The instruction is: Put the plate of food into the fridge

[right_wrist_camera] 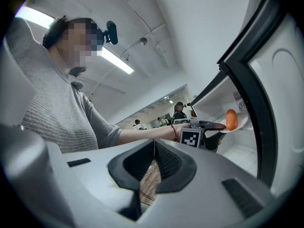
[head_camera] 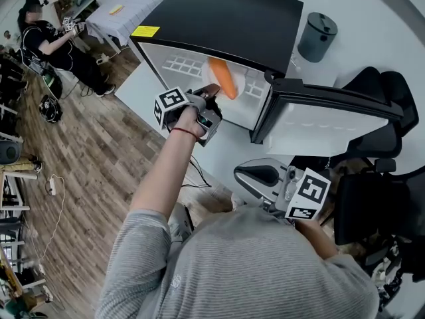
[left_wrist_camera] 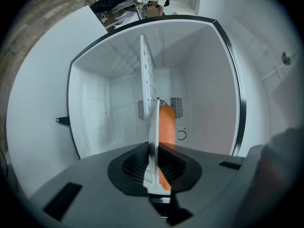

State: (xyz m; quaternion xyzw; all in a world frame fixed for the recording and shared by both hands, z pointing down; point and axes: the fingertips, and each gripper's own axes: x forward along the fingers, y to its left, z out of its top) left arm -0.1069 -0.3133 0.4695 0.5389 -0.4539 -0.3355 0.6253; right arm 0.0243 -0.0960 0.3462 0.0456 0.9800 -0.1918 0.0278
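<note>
Between the pads of your left claw point(left_wrist_camera: 154, 165) sits the rim of the white plate point(left_wrist_camera: 154, 122), gripped edge-on at a narrow opening. The orange food point(left_wrist_camera: 167, 122), sausage-shaped, lies on the plate just beyond the claw. Plate and claw are at the mouth of the open fridge point(left_wrist_camera: 109, 108), and the plate is not yet set down inside. Your right claw point(right_wrist_camera: 154, 163) is closed on nothing and held just beside the fridge door point(right_wrist_camera: 259, 108), well apart from the plate.

Hazards from this position:

1. Shelf strike. The wire shelf point(left_wrist_camera: 146, 70) ahead of the left claw lies almost in line with the plate. A straight push could drive the far rim into the shelf's front edge and jolt the food off.
2. Tilt. The plate is held by one rim only, with all its weight beyond the claw. Any roll of your wrist could let the rounded food slide or roll off.
3. Door. Nothing holds the door, so it may swing toward your left arm.

Limits of view:

- From the head view, the white plate blends into the white liner, so its far rim is hard to make out.
- You cannot tell whether the plate clears the shelf, nor how far the pads reach onto the rim.
- The claw body cuts off the fridge space nearest to it.
</note>
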